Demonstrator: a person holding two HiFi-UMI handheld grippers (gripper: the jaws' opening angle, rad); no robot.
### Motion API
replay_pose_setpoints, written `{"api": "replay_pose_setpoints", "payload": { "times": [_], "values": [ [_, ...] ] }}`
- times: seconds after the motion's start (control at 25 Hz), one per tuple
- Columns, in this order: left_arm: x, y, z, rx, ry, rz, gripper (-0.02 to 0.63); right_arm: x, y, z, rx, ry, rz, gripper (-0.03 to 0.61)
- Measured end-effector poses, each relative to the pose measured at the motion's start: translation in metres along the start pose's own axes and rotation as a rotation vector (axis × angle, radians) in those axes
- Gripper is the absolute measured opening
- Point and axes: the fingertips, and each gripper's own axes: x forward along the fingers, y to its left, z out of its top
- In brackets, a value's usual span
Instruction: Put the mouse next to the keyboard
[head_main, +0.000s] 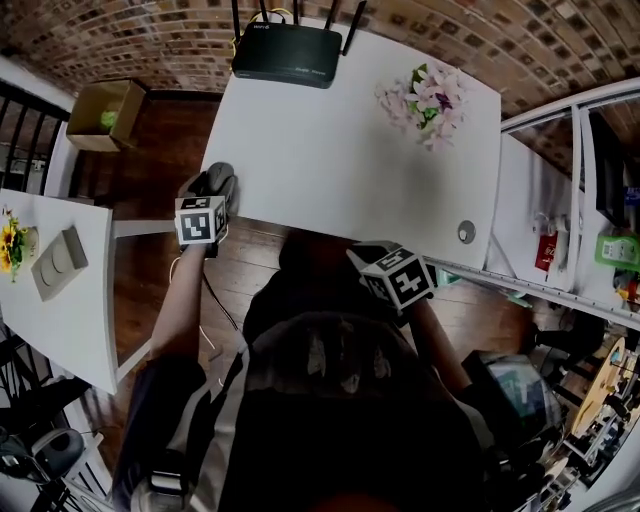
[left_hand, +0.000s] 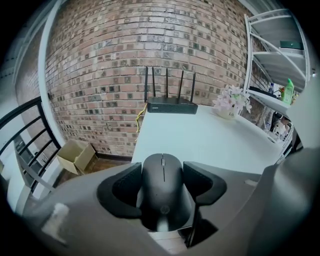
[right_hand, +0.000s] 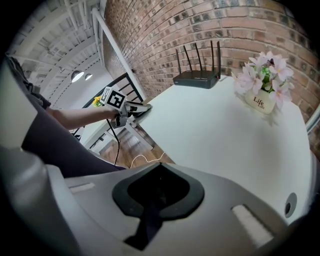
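Note:
A black mouse sits between the jaws of my left gripper, which is shut on it. In the head view the mouse is held at the left edge of the white table, just ahead of the left gripper's marker cube. The right gripper view shows the left gripper with the mouse at that table edge. My right gripper is shut with nothing in it, near the table's front edge. No keyboard is in view.
A black router with antennas stands at the table's far edge. A pot of pink flowers is at the far right. A cable hole is near the front right corner. A cardboard box lies on the floor, left.

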Motion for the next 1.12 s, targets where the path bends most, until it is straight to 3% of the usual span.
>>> {"api": "replay_pose_setpoints", "payload": {
  "times": [0.36,0.76,0.96,1.12],
  "values": [
    [-0.002,-0.004,0.0,-0.04,0.003,0.016,0.27,-0.011,-0.003,-0.01,0.024,0.015,-0.001,0.006],
    [-0.005,-0.007,0.017,-0.007,0.013,0.063,0.272,-0.022,-0.017,-0.025,0.048,-0.004,0.015,0.006],
    [-0.003,-0.008,0.01,-0.001,0.066,0.049,0.27,-0.025,-0.02,-0.03,0.059,-0.01,0.019,0.006],
    [-0.002,-0.001,-0.003,0.021,0.092,0.103,0.262,-0.023,-0.024,-0.031,0.057,-0.016,0.024,0.006]
  ]
}}
